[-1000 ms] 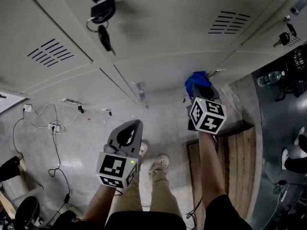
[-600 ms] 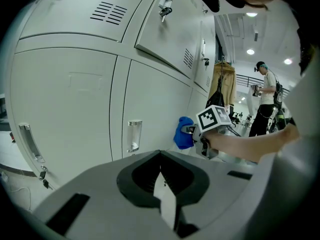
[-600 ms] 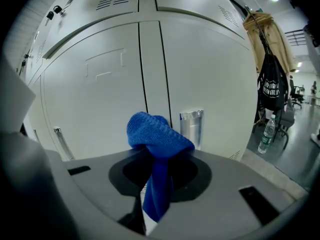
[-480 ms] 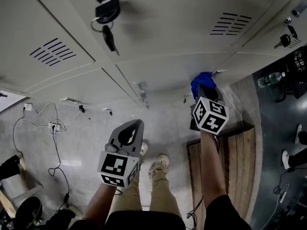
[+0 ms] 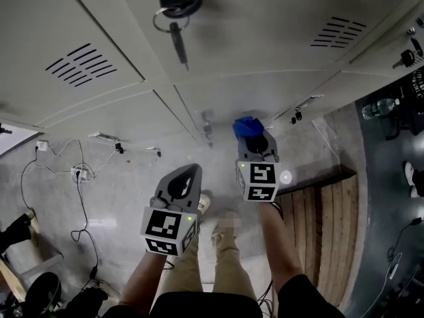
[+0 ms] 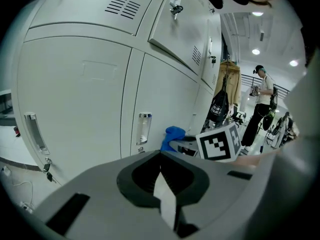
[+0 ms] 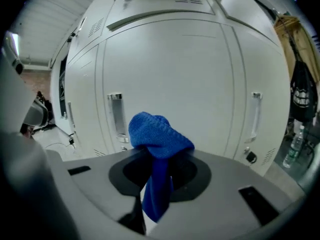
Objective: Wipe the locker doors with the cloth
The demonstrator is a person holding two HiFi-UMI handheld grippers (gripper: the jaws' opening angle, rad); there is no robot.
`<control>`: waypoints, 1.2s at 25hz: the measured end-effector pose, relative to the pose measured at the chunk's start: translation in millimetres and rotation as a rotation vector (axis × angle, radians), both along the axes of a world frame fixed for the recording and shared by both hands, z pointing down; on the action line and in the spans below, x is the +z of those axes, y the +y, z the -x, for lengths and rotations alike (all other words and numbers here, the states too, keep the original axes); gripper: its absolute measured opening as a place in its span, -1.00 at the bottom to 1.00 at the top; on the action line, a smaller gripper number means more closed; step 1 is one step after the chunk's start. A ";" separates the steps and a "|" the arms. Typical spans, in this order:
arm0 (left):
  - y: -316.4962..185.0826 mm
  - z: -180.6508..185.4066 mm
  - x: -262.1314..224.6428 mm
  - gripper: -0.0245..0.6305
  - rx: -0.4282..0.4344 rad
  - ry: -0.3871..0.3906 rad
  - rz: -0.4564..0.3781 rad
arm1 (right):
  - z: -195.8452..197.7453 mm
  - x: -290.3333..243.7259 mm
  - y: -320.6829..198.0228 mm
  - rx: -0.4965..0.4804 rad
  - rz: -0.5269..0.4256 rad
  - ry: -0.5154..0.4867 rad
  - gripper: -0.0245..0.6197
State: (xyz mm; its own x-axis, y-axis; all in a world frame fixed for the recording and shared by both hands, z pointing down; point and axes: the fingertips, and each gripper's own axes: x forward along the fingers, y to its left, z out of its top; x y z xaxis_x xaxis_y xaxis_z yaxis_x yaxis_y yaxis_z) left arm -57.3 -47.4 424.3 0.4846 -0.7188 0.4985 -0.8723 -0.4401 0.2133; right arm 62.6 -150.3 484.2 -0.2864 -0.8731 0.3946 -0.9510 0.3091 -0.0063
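Right gripper (image 5: 254, 139) grips cloth (image 7: 160, 134) (left gripper (image 6: 161, 156) closed, empty).

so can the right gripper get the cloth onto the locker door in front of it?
Probably yes. The right gripper is shut on the blue cloth, the locker door sits straight ahead with nothing between, and the left gripper hangs off to the side. Contact unclear.
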 end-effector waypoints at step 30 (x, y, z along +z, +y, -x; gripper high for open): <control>9.0 -1.7 20.5 -0.90 0.038 0.003 0.030 | 26.1 20.9 -18.9 -0.035 0.044 0.000 -0.68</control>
